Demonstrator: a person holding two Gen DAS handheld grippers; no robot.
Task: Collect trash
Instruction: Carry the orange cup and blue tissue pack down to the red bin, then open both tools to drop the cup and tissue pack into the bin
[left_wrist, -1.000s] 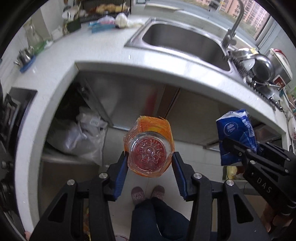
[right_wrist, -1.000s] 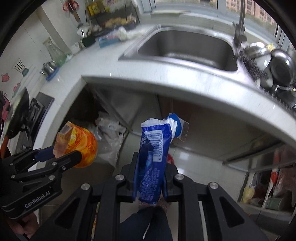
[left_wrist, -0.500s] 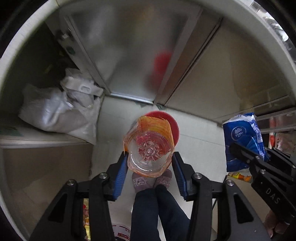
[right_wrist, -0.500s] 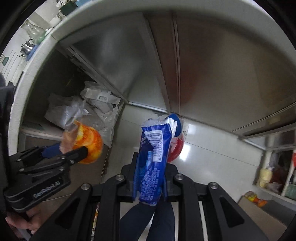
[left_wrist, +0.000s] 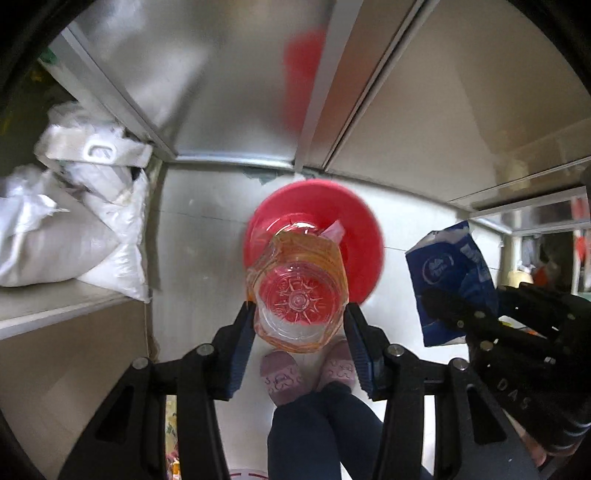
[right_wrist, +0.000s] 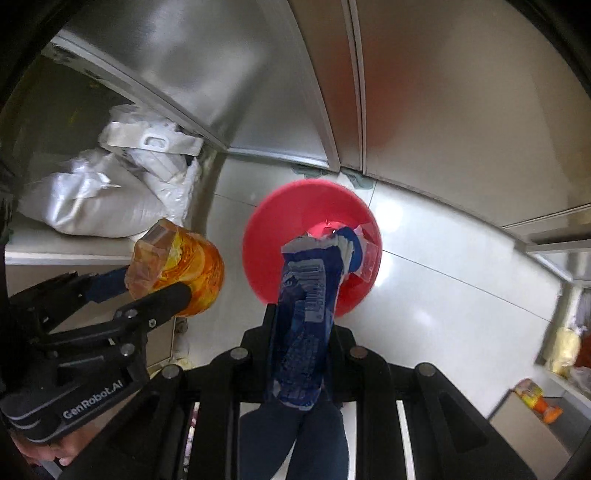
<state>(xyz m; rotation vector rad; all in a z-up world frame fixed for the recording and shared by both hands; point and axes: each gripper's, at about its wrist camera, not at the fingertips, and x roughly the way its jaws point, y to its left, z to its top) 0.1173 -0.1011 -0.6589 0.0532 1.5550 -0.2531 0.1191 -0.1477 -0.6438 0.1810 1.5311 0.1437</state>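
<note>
The floor (left_wrist: 207, 236) is pale, glossy tile running up to metal cabinet doors (left_wrist: 229, 74) at twelve o'clock. A red bin (left_wrist: 354, 236) stands on it near the doors' foot. At six o'clock a person's slippered feet (left_wrist: 282, 376) rest on the tiles. At nine o'clock a low shelf (left_wrist: 55, 299) carries white sacks (left_wrist: 85, 236), slumped together.

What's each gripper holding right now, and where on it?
Left gripper clamps the orange plastic bottle across its base end; right gripper pinches the blue wrapper at its lower half.
</note>
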